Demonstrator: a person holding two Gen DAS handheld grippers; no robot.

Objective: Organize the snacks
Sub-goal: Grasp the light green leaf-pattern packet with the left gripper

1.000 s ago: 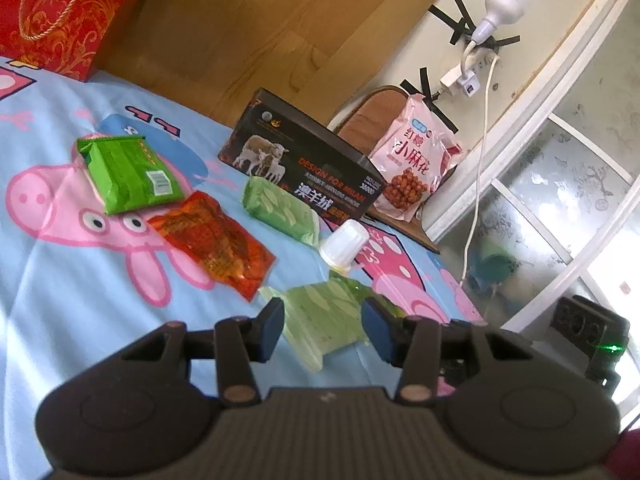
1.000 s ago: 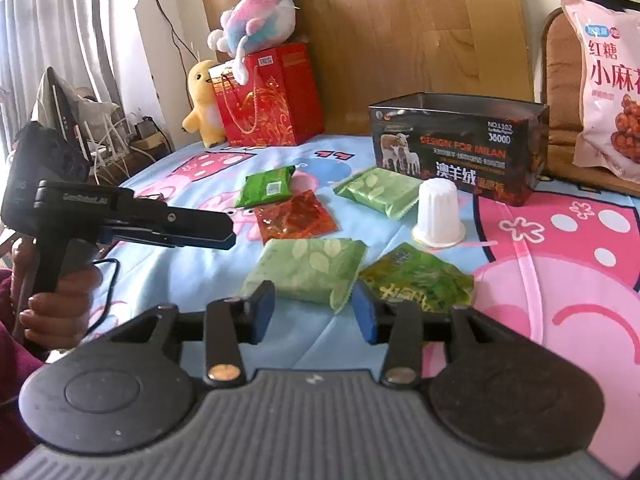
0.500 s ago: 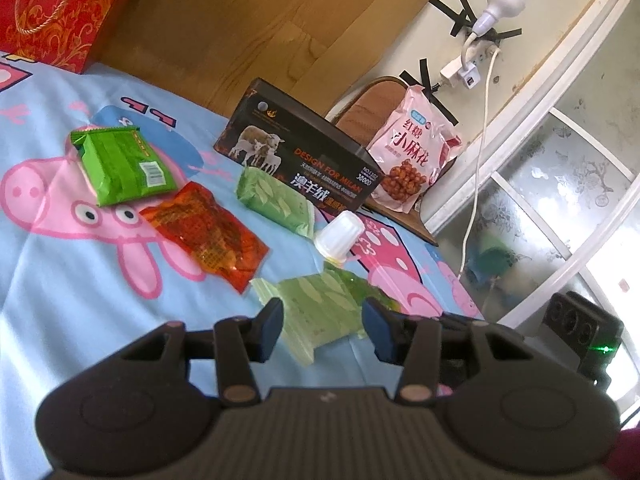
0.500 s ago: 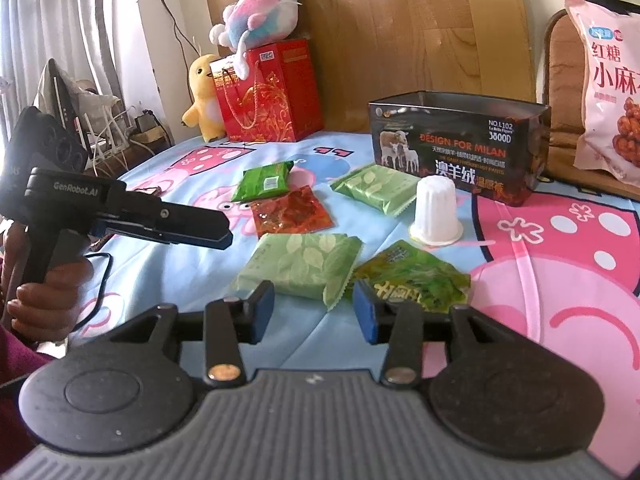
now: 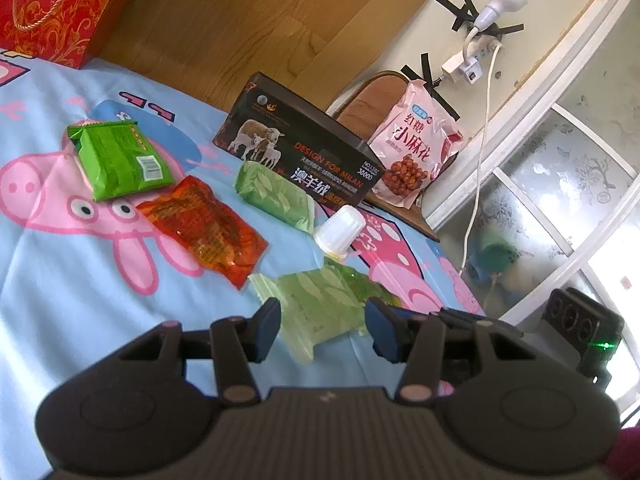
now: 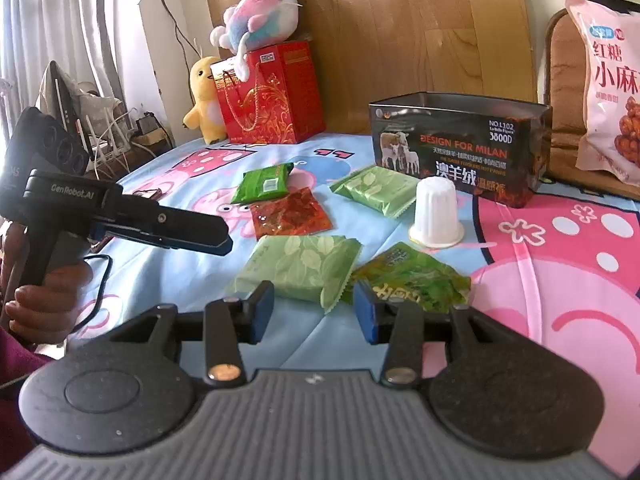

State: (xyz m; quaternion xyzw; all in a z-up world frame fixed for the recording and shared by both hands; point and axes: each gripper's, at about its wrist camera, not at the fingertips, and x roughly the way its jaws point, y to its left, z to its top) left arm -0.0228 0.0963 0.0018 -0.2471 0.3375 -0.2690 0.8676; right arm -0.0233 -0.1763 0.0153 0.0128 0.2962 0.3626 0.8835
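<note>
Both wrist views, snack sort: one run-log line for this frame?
left gripper: open, empty | right gripper: open, empty | nearest: pale green leaf packet | dark box: open top | snacks on sheet

The sheet [image 6: 168, 280] looked like matt printed cloth. The packets [image 6: 304, 264] were glossy, crinkled plastic film, and the red one [image 5: 204, 226] was translucent. The cup [image 6: 435, 212] was ribbed white plastic; the box [image 6: 460, 160] shone like glossy printed card or tin. The headboard [image 5: 248, 20] was smooth wood.

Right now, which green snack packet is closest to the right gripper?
The pale leaf-print packet, right before the right gripper; its twin lies by the box.
</note>
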